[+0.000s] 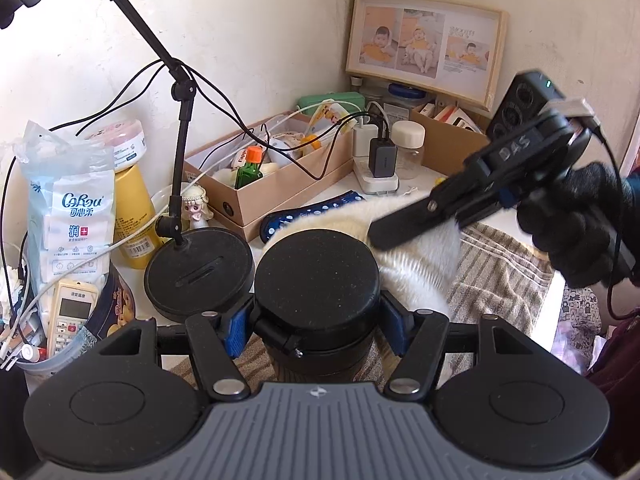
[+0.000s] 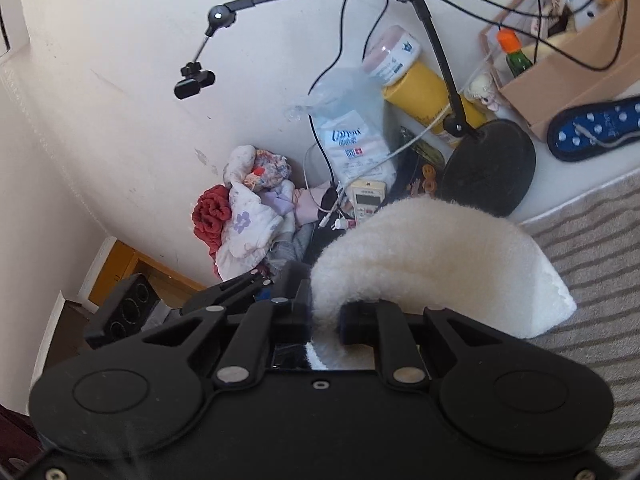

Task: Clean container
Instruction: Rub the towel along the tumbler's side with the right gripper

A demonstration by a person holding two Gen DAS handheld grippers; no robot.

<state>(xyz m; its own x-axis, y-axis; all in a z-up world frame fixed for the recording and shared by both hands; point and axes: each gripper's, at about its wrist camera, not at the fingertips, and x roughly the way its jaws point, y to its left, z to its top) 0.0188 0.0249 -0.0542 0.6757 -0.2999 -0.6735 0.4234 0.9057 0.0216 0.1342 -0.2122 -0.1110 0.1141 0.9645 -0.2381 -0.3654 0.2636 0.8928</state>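
Container, a dark cylinder with a black speckled lid, stands upright between the blue pads of the left tool, which is clamped on its sides just under the lid. It sits over a striped towel on the white tabletop, close to the round black base of a camera stand. The right tool, carried by a gloved hand, has its jaws pinched tight on a fluffy white cloth. From the left wrist view that cloth drapes just behind and to the right of the lid; whether it touches the lid is unclear.
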